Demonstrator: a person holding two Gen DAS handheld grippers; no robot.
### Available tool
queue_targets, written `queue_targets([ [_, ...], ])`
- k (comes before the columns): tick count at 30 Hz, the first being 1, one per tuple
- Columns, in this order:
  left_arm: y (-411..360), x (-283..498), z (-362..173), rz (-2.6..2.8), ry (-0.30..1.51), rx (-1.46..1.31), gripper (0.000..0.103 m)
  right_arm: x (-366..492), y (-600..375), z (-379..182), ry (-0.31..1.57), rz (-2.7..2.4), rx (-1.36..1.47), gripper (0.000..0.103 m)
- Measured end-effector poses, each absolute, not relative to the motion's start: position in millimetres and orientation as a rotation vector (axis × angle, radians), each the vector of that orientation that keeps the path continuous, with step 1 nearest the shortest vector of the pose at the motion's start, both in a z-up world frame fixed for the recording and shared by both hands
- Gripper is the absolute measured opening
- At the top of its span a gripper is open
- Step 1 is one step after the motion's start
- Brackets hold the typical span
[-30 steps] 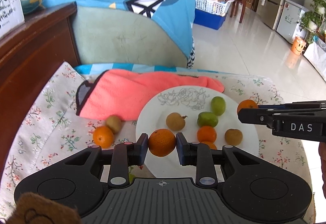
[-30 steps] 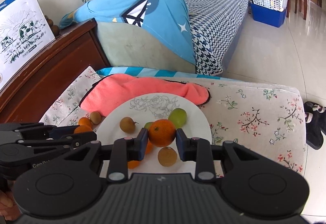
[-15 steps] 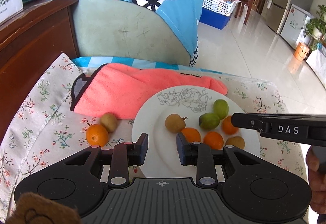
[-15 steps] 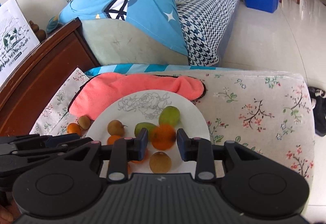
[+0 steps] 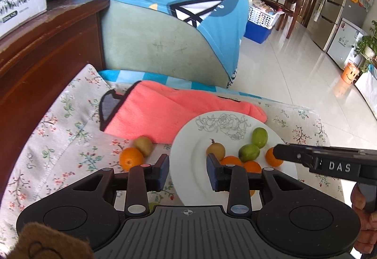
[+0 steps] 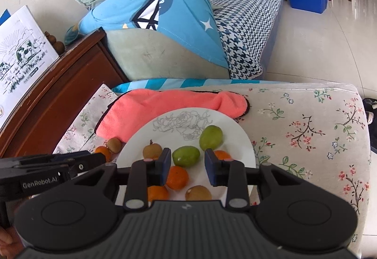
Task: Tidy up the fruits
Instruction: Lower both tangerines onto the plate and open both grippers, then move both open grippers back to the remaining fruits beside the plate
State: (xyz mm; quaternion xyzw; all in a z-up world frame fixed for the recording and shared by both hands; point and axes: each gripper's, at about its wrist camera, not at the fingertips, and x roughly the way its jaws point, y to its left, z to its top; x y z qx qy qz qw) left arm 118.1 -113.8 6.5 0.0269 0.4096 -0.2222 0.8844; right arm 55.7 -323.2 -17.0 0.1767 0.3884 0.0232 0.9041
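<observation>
Left gripper (image 5: 187,170): jaws just opened, empty. Right gripper (image 6: 185,168): spread, empty; green fruit (image 6: 186,156) just ahead, long axis crosswise.

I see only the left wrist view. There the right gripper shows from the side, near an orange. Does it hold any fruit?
Observer: No. In the right wrist view the right gripper is open, with nothing between its pads. A green fruit lies on the plate beyond the gap.
Operator: Is any fruit hidden from me at the near side of the plate?
Observer: Yes, a brown fruit lies at its near edge.
</observation>
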Motion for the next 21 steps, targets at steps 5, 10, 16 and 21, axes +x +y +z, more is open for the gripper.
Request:
queue_targets([
  [5,-95.2,114.1,14.2,-0.432,0.847,0.046,0.038,49.5,-312.7,-12.6,0.799,0.088,0.347,0.033],
  [10,-77.4,109.9,18.2,-0.406,0.848,0.030,0.038,42.9,-297.5,-8.4,0.796,0.137,0.328,0.033],
  [16,-60.8,103.5,19.9,-0.382,0.850,0.036,0.042,35.2,-273.1,-6.3,0.799,0.207,0.281,0.033],
  [21,-47.9,97.5,16.7,-0.380,0.855,0.057,0.042,29.2,-251.7,-7.7,0.807,0.273,0.213,0.033],
])
